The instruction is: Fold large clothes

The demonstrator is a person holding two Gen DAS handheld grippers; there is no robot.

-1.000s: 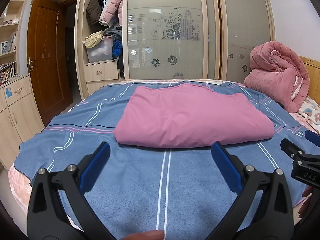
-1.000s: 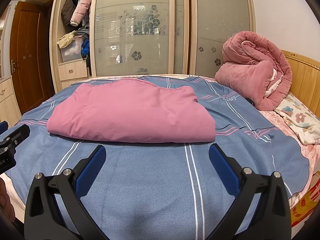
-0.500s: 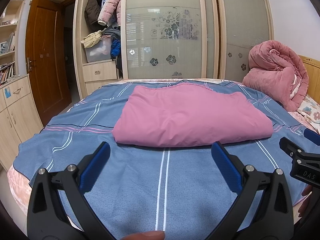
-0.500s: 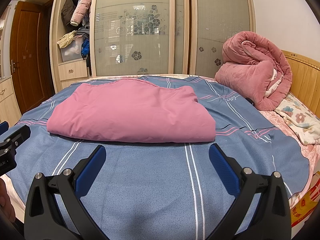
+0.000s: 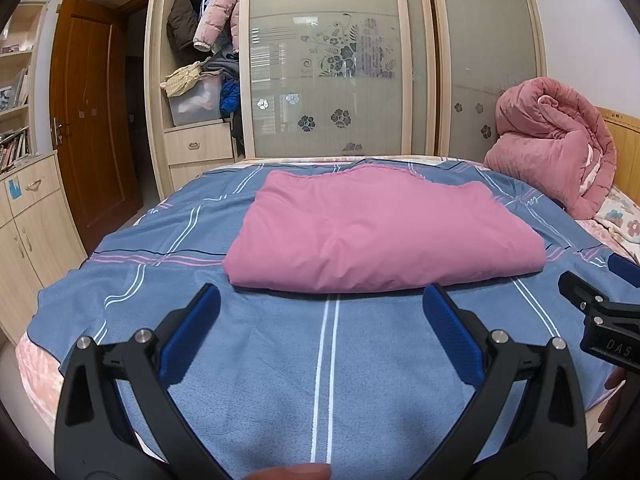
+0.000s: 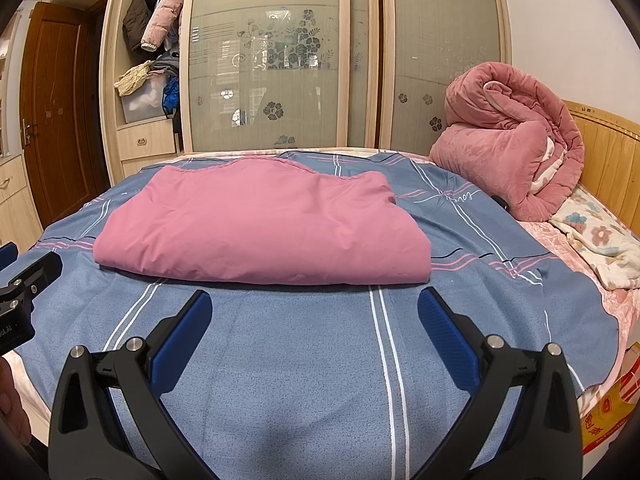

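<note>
Folded pink cloth (image 5: 380, 232) lies flat in a neat rectangle on the blue striped bedsheet (image 5: 328, 360), toward the middle of the bed. Left black gripper with blue pads (image 5: 320, 300) hovers near the cloth's front edge, fingers spread wide and holding nothing. Right black gripper with blue pads (image 6: 314, 300) hangs beside it, equally wide and empty. Rolled pink quilt (image 6: 512, 140) sits by the wooden headboard (image 6: 608, 152).
</note>
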